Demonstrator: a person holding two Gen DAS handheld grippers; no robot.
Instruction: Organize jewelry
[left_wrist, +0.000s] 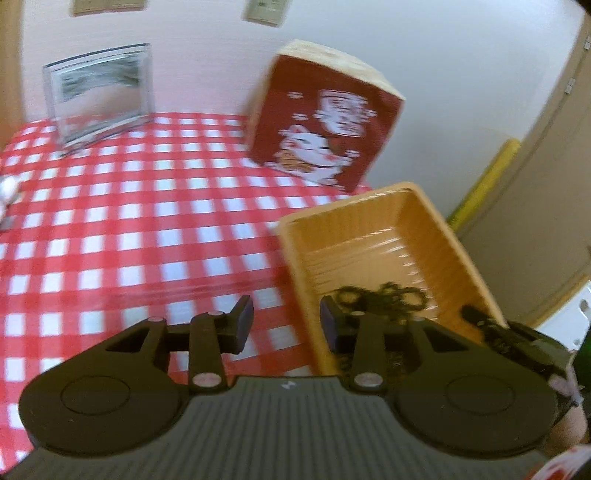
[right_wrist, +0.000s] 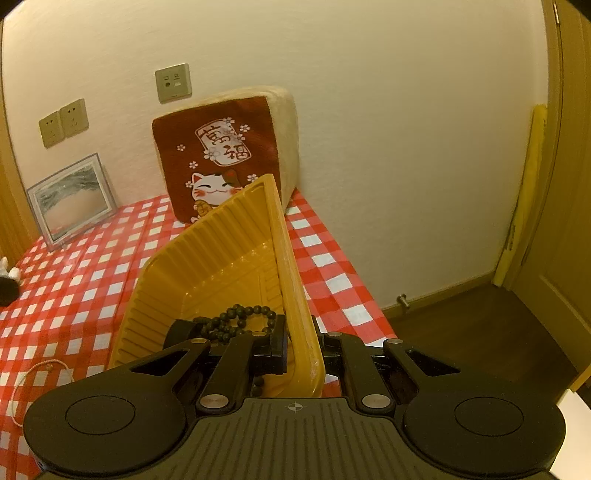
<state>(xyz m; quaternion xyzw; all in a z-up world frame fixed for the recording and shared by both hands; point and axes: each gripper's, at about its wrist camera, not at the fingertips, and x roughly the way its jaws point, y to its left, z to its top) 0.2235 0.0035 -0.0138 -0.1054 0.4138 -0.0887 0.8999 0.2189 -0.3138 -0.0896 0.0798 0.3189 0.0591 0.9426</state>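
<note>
Right claw (right_wrist: 303, 354) was clamped on the near right rim of the yellow tray (right_wrist: 207, 266), tilting it above the checkered surface (right_wrist: 74, 280). Dark bead bracelet (right_wrist: 240, 319) lay at the tray's six o'clock end. Left claw (left_wrist: 286, 326) stood apart, empty, beside the tray's left wall.

Black grippers (left_wrist: 286, 325) — silver pivot screws, ribbed bodies.

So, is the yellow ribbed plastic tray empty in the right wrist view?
No, a dark beaded bracelet lies inside the yellow ribbed plastic tray, near the right claw.
</note>
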